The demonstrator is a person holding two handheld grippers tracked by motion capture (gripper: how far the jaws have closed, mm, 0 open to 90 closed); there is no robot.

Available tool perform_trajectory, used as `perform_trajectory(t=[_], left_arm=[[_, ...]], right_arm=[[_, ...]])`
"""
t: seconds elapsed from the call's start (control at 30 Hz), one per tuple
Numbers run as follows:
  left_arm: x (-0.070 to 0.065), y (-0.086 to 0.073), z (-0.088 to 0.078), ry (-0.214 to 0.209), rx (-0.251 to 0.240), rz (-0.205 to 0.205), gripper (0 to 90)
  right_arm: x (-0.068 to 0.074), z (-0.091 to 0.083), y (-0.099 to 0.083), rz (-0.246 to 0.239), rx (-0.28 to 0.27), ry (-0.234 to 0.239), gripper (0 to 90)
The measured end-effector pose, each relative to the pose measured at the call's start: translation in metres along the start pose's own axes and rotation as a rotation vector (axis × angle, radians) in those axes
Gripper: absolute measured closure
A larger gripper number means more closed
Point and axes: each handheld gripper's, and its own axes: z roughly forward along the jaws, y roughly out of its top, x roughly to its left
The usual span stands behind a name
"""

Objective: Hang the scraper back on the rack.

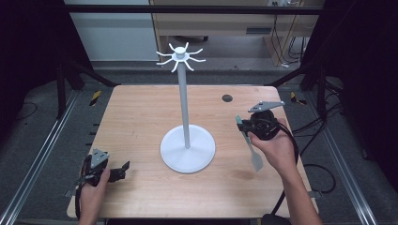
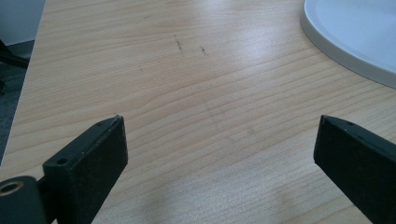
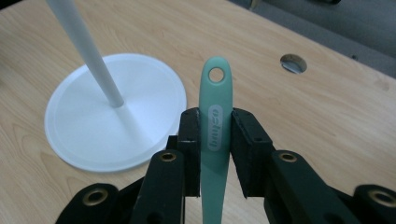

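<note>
High view: fixed above the near edge, looking forward and down, whole table [image 1: 141, 108] in frame, floor beyond. Left gripper view: low, close over the wood, white stand base [image 2: 355, 37] at its top right. Right gripper view: higher, angled down along its jaws. All three share the base and tabletop.

White stand [image 1: 187, 149] at table [image 1: 141, 117] centre, round base, tall pole, hooked arms on top (spread radially); cable hole [image 1: 227, 98] at 1 o'clock from base.
</note>
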Motion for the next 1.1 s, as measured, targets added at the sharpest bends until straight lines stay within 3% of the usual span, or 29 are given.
perform_trajectory(t=[0.67,1.1], left_arm=[[0.0,0.0,-0.001,0.002,0.001,0.0,2.4],[0.001,0.0,-0.001,0.001,0.001,0.0,2.5]], right_arm=[[-0.002,-0.019,0.023,0.03,-0.175,-0.006,74.2],[0.006,-0.025,0.045,0.021,-0.247,0.003,74.1]])
